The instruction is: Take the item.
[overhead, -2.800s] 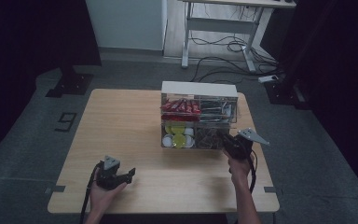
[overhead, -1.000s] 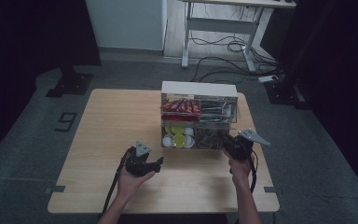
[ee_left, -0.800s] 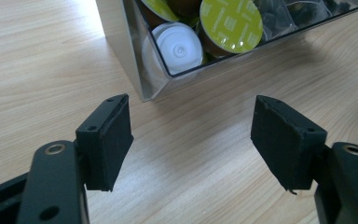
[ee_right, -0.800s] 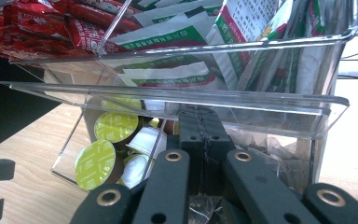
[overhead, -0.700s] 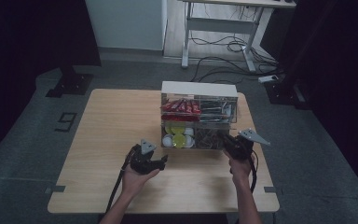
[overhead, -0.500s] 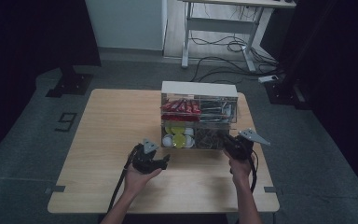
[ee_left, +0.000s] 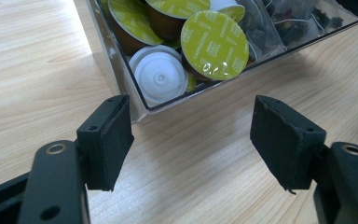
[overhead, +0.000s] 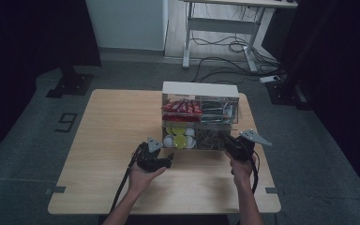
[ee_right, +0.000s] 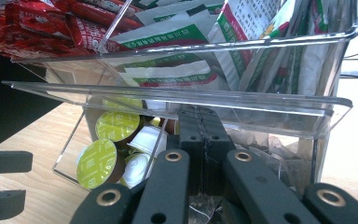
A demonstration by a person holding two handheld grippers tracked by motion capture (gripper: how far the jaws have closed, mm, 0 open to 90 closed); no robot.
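Jaws: left gripper (ee_left: 193, 140) apart, empty | right gripper (ee_right: 200, 135) closed, apparently inside organizer (ee_right: 279, 105)

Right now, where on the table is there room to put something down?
The wooden table is bare on its whole left side, from the clear organizer box out to the left edge. It is crowded in front of the box, where the left gripper and right gripper sit close to it.
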